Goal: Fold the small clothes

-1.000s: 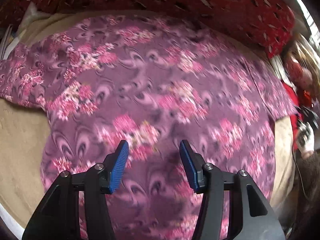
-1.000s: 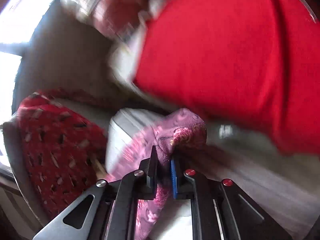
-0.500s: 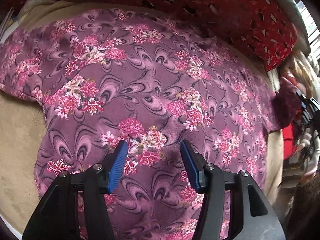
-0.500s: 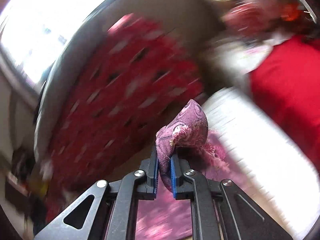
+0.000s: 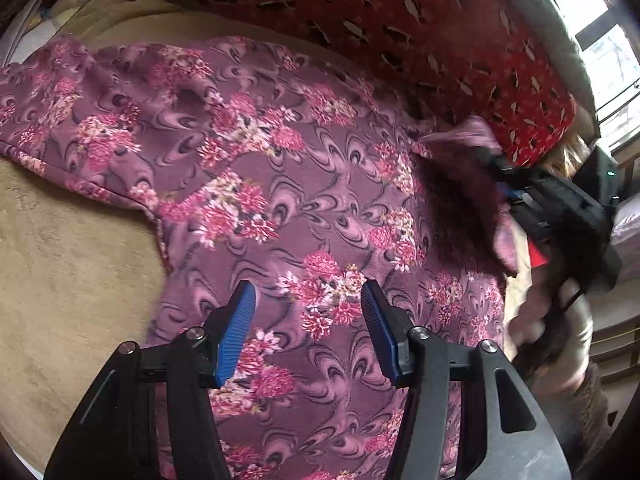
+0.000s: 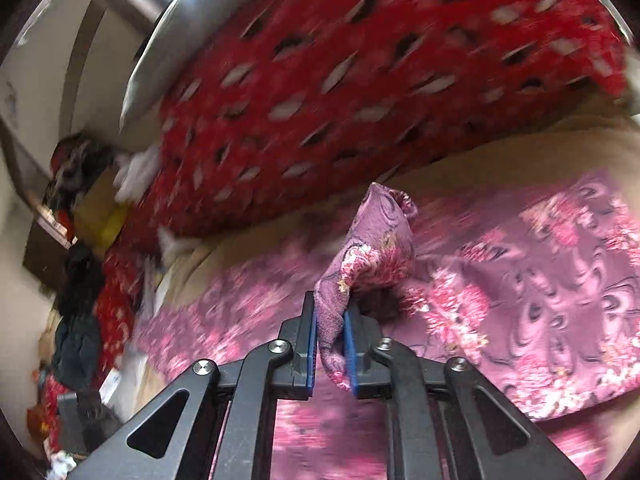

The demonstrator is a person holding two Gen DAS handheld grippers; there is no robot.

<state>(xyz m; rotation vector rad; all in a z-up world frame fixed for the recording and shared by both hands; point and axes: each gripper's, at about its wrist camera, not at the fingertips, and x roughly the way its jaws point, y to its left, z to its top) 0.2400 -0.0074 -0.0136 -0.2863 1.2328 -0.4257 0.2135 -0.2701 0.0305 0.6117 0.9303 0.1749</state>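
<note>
Swinging inward since the earlier frames, the right gripper (image 6: pixel 330 344) is carrying a pinched sleeve of the floral top (image 5: pixel 280 184) over the garment's body, starting the first fold. The left gripper (image 5: pixel 308 332) is hovering wide apart above the hem. The top is lying across the tan bed (image 5: pixel 60 260), below the red cushion (image 5: pixel 440 40). Motion blur is obscuring the sleeve's far edge.

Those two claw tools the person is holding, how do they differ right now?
The left gripper stands wide open with nothing between its blue pads, above the flat middle of the purple floral garment. The right gripper is clamped shut on a bunched fold of that garment, lifting it off the rest. Both share black arms and blue ribbed pads.
</note>
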